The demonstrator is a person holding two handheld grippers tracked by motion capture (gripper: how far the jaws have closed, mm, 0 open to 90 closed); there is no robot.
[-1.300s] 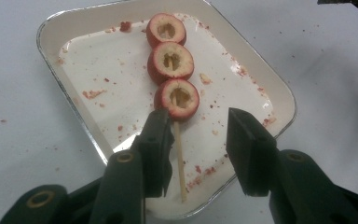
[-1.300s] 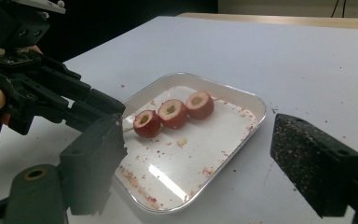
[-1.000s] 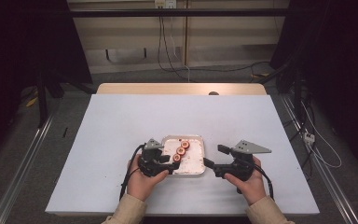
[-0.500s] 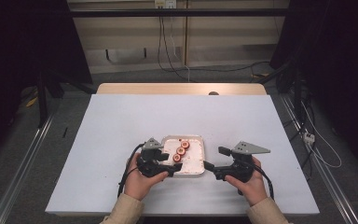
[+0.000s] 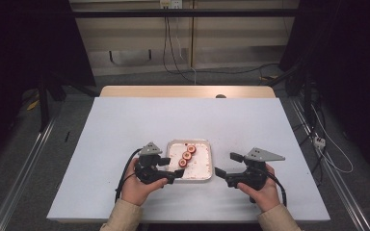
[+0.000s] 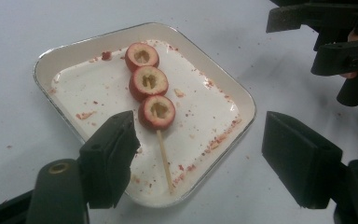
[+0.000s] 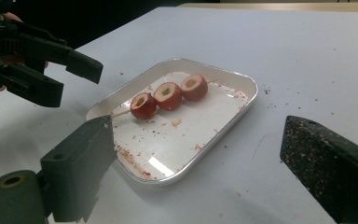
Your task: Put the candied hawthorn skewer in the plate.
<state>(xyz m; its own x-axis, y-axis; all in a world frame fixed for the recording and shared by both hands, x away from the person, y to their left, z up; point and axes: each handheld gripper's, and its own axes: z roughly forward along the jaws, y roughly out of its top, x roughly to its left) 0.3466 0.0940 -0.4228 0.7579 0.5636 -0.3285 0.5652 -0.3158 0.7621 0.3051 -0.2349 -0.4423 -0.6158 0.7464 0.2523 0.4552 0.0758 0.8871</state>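
Red cored fruit rounds, three on a skewer (image 6: 154, 95), lie in the tray (image 6: 216, 79) near the tabletop's front edge. Left claw (image 6: 200, 158) gapes just before the stick's bare end; right claw (image 7: 200, 163) gapes, empty, beside the tray.

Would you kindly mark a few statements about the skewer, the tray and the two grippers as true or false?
1. Three cored red fruits sit on the skewer. True.
2. The skewer lies on the bare table. False: it lies inside the white tray.
3. The left gripper is open. True.
4. The right gripper is shut on the skewer. False: it is open and holds nothing.
5. The tray is spotless. False: red crumbs dot it.
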